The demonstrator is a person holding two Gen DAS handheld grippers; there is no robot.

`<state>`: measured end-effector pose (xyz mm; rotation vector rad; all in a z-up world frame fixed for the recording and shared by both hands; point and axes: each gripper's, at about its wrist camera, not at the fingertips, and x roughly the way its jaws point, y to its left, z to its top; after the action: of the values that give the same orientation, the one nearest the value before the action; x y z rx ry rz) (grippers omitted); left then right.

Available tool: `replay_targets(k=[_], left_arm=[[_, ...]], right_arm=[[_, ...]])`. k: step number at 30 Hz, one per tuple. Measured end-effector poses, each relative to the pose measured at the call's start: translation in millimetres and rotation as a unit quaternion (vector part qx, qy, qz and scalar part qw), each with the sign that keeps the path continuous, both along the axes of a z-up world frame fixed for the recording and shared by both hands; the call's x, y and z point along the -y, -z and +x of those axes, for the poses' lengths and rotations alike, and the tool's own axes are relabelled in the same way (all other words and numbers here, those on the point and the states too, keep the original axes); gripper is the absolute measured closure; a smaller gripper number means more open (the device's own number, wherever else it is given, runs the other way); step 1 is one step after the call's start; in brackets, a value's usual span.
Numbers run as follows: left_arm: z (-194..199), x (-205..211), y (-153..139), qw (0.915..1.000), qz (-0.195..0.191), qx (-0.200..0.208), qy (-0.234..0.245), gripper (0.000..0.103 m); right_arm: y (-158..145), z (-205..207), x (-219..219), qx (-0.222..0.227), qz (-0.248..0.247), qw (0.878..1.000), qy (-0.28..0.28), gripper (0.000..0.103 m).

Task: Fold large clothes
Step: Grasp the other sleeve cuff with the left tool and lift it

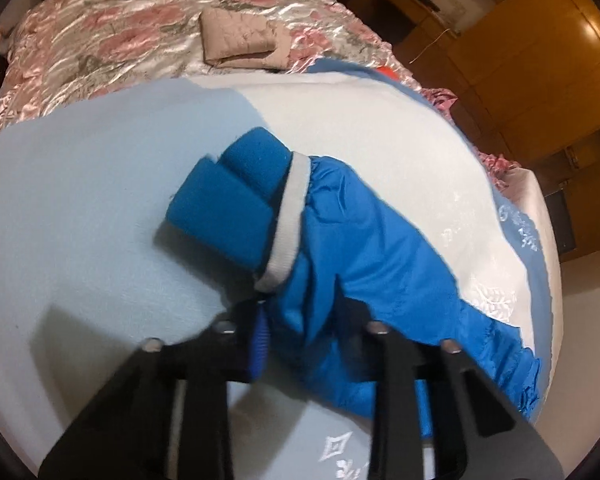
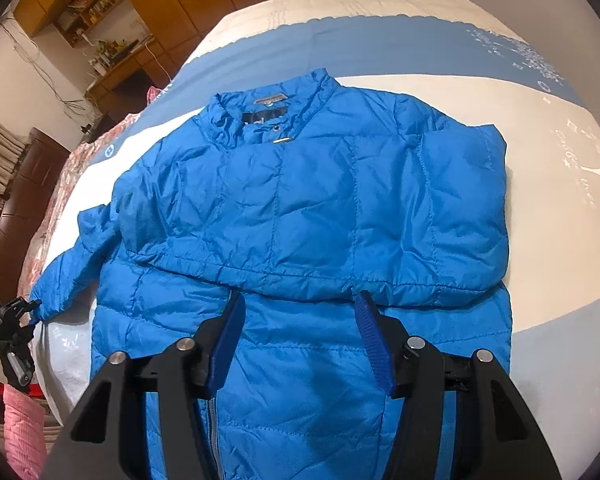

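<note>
Blue nylon of the sleeve (image 1: pixel 340 240) is pinched in the left gripper (image 1: pixel 300 320) just behind the cuff (image 1: pixel 288 216), while the right gripper (image 2: pixel 300 320) hovers, jaws apart, over the jacket (image 2: pixel 308 200) lying flat on the bed (image 2: pixel 560 200). The step in hand looks like sleeve folding; next, that sleeve likely needs carrying across the jacket's body. No containers show.

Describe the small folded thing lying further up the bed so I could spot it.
On the bed, look past the blue jacket to the pink floral satin cover. There lies a folded beige quilted cloth, the only plain, matte piece on that shiny pattern.
</note>
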<state>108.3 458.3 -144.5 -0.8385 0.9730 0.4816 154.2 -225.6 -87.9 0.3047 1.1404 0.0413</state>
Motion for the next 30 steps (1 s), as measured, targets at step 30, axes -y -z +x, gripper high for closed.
replay_targets(k=[30], left_arm=[[79.2,466.7,-126.2,0.8800,0.114,0.155,0.434,0.089]], right_arm=[[4.0,-37.4,88.9,0.012,0.017,0.999,0.046,0.046]])
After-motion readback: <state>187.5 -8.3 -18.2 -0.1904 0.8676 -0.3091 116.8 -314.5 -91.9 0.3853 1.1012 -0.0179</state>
